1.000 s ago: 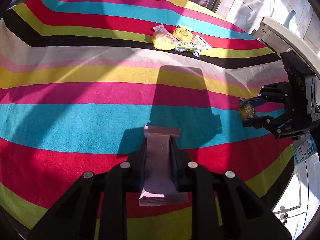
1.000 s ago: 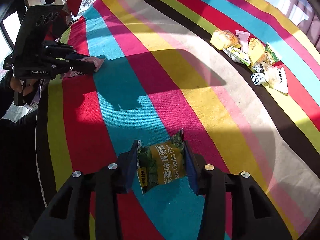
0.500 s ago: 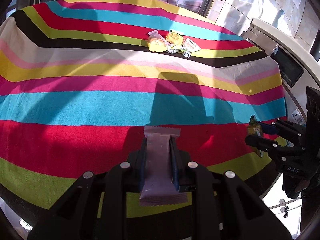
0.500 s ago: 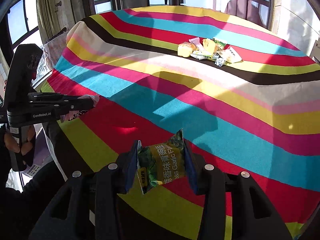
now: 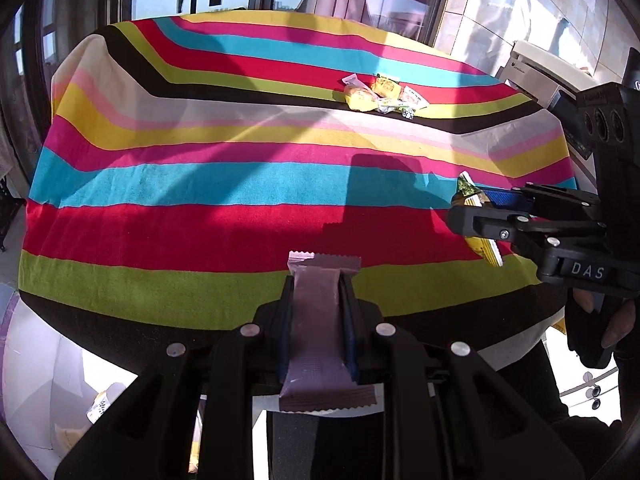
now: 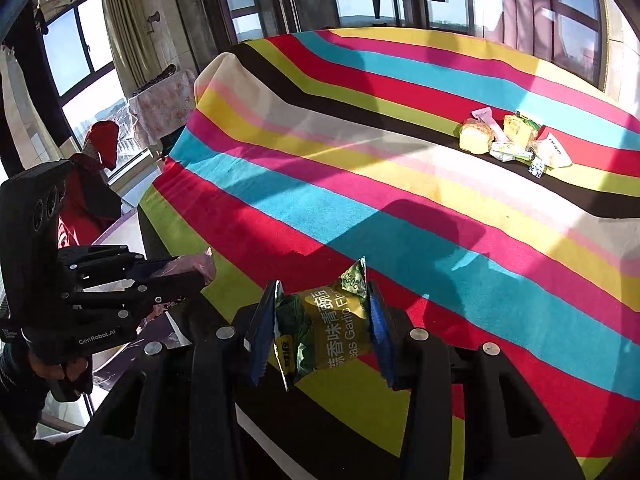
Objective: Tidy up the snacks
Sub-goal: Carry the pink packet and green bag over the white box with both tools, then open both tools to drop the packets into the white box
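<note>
Left tongs (image 5: 316, 312): pinching a pale mauve bar wrapper (image 5: 318, 320) lengthwise between the two pads, its crimped ends sticking out front and back; no print on it can be read. They hang over the near edge of the tabletop (image 5: 160, 184). From the right wrist view the same left tongs (image 6: 176, 276) sit at the far left, with "GenRobot.AI" in white on the black body, held by a hand (image 6: 56, 368).
Striped cloth (image 5: 200, 240): covers the whole tabletop in bands of lime, red, turquoise, pink, yellow, cream and black.
Snack pile (image 5: 380, 94): a loose cluster of small packets on the far side of the cloth, on the black and lime bands, well apart from both tongs; yellow, green and white wrappers, writing too small to read. In the right wrist view the snack pile (image 6: 514, 140) sits at upper right.
Right tongs (image 6: 320, 320): pressed in on a green-and-yellow pea packet (image 6: 324, 320), blue pads at either side; it reads "Garlic Fla…" beside Chinese characters. In the left wrist view the right tongs (image 5: 464, 216) carry "DAS" in white and hold the pea packet (image 5: 476, 220) over the right side of the cloth.
</note>
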`<action>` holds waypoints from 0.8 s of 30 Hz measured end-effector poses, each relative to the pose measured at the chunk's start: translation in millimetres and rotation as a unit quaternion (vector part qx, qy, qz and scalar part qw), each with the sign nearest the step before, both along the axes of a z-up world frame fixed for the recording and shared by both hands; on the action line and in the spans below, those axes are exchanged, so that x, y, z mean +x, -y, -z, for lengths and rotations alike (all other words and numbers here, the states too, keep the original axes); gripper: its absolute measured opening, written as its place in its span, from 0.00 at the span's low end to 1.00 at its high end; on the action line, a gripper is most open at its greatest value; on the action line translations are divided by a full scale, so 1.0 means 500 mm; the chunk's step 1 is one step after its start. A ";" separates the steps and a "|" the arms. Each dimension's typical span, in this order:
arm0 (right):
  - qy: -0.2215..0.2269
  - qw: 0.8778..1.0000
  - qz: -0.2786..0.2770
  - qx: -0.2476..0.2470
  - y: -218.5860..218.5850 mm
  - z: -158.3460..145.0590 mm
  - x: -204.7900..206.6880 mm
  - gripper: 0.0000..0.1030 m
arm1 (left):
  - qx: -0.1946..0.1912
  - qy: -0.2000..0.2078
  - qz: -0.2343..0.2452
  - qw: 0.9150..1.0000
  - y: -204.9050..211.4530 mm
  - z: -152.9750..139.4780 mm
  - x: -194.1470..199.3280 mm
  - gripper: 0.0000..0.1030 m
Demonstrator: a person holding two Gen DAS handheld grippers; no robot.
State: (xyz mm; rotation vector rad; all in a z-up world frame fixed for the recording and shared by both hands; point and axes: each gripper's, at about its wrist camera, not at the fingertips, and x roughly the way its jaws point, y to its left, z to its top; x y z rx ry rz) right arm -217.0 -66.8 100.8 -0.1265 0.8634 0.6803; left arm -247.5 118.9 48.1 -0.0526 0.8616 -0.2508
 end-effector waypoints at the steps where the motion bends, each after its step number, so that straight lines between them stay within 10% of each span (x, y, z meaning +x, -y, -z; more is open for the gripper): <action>1: 0.000 1.000 -0.010 -0.002 -0.019 -0.001 -0.003 0.42 | 0.002 0.000 -0.006 1.000 -0.013 -0.001 -0.010 0.21; 13: -0.021 0.985 -0.170 -0.024 -0.287 0.011 -0.084 0.42 | 0.015 -0.008 -0.132 0.991 -0.199 0.011 -0.141 0.21; 24: -0.051 0.954 -0.290 -0.059 -0.468 0.068 -0.189 0.43 | 0.018 -0.046 -0.280 0.959 -0.385 0.067 -0.260 0.21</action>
